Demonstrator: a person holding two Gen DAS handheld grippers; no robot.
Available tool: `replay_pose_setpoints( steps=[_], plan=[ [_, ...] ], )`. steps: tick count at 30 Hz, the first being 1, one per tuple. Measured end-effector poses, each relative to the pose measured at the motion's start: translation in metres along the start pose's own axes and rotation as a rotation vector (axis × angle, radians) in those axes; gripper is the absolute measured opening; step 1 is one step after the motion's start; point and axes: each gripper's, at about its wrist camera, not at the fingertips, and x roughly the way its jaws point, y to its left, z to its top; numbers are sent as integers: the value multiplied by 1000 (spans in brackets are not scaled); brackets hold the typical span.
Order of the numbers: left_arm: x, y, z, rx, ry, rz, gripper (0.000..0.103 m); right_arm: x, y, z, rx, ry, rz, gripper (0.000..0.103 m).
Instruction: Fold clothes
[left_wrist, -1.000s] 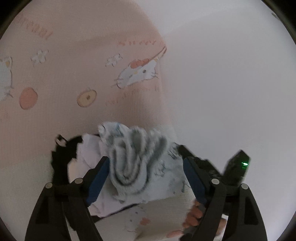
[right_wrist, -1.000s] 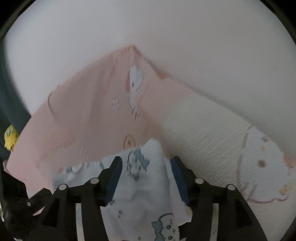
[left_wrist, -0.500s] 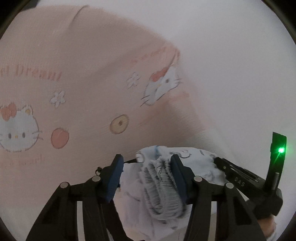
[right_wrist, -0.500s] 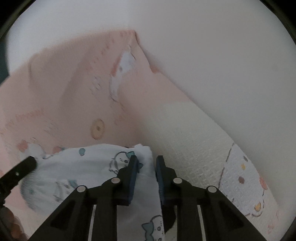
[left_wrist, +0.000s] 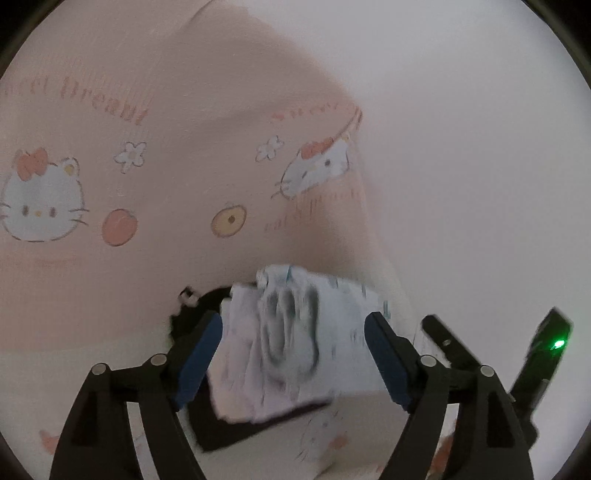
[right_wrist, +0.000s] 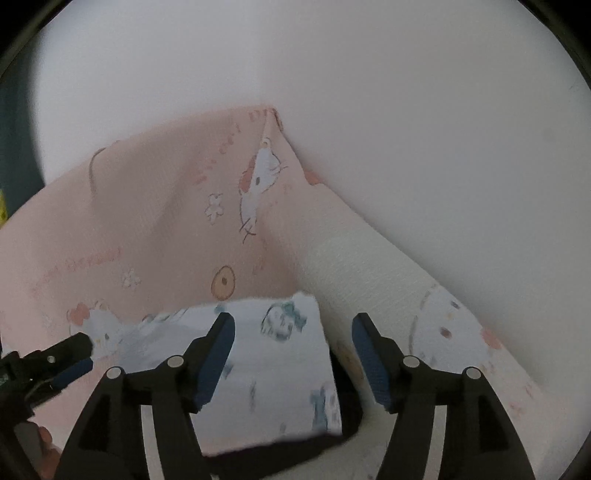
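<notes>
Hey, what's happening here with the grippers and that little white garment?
A person is folding clothes with a handheld gripper in each hand. A small white printed garment lies folded on a dark garment, on a pink cartoon-cat blanket. The left gripper and right gripper both straddle it with jaws opening, pads off the cloth. The fold looks just released.

Pink bedsheet printed with cursive "dream", other lettering blurred
</notes>
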Motion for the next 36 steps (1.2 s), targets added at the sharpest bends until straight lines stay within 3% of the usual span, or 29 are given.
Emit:
replay_pose_setpoints(
  steps=[10,13,16,20,23,24,33,36],
  plan=[
    [-105,-28,-50,113,-85,148,78,-87,46,-43,-41,-23,83,70],
    [-128,-31,-63,163,-100,172,78,-111,56,-57,-52,-40,64,70],
    [-138,-31,-73,218,-89,250,78,-129,51,-72,-26,-38,61,70],
    [-129,-39,-78,404,-33,445,78,-140,35,-97,59,-37,100,73],
    [-126,-51,-95,575,-55,507,78,-136,28,-113,78,-6,126,73],
    [-126,-51,-101,588,-48,522,78,-137,30,-117,68,-2,130,73],
    [-147,-56,-134,540,-74,394,78,-152,47,-140,24,43,59,73],
    [-150,-57,-144,547,-71,390,78,-160,54,-143,9,48,20,73]
  ],
)
